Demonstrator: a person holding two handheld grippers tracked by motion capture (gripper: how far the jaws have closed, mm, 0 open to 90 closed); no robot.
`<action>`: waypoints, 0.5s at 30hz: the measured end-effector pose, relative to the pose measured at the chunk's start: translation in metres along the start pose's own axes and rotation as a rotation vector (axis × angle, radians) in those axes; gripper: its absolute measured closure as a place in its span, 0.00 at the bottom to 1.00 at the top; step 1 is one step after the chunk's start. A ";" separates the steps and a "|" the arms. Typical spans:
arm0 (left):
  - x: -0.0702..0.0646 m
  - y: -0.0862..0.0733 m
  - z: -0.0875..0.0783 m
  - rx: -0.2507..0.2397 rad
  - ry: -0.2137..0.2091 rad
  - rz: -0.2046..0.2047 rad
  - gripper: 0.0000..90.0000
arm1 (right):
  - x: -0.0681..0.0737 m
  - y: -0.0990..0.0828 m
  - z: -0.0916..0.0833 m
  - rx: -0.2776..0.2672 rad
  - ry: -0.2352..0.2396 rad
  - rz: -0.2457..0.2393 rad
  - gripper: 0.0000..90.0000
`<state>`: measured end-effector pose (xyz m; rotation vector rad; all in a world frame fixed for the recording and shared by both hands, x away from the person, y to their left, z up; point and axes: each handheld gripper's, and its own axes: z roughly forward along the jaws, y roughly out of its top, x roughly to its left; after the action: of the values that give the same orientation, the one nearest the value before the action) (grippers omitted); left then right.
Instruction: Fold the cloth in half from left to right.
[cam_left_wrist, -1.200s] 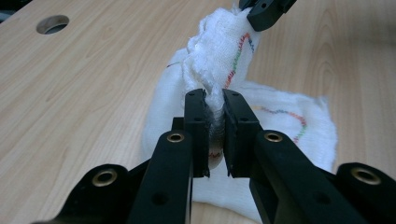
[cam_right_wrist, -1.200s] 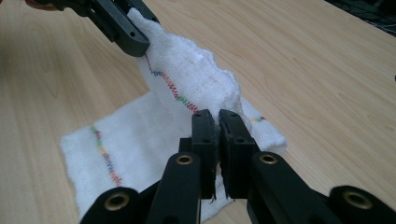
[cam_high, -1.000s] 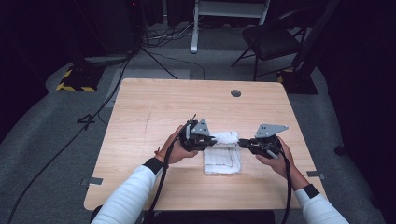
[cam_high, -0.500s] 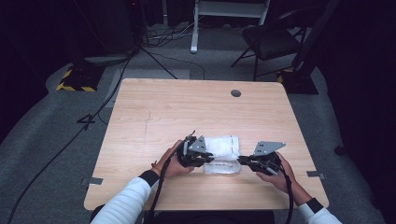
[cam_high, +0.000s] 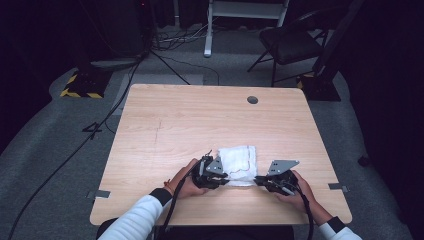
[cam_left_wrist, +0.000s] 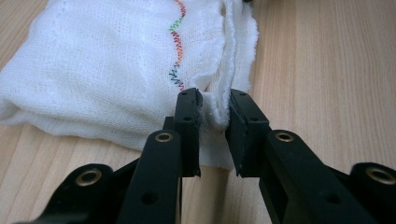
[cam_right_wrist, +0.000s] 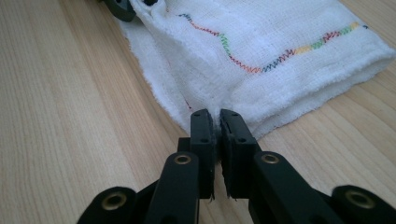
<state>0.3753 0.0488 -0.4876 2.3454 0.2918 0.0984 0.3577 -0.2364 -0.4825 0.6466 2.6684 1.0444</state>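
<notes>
High view: folded white cloth (cam_high: 239, 165) at table's (cam_high: 200, 120) 6 o'clock edge. Left gripper (cam_left_wrist: 214, 126) jaws just eased apart, hem loose between them; right gripper (cam_right_wrist: 217, 122) pinching corner. Soft, light, limp; grip at hemmed corners.

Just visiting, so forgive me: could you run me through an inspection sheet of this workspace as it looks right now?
Surface: wooden table, round grommet hole near the far edge.
Job's things: folded white cloth with multicoloured zigzag stitching, lying flat.
Clutter: nothing seen.
Grippers: left gripper jaws have just been opening, cloth edge between them; right gripper pinched shut on the cloth corner.
Cables: one trails from each gripper; more cross the floor.
Surroundings: dark room, chair, white stand.
</notes>
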 end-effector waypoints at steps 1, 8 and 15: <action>0.000 -0.002 0.001 -0.011 -0.007 -0.005 0.83 | 0.000 -0.001 0.000 0.001 0.000 0.002 0.94; 0.002 -0.007 0.004 -0.044 -0.011 -0.001 0.84 | -0.003 -0.005 0.003 -0.007 0.012 0.004 0.94; 0.000 -0.003 0.002 -0.021 -0.030 -0.002 0.74 | -0.004 -0.006 0.001 -0.006 0.013 0.003 0.92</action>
<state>0.3748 0.0491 -0.4913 2.3233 0.2773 0.0655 0.3596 -0.2409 -0.4873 0.6443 2.6752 1.0610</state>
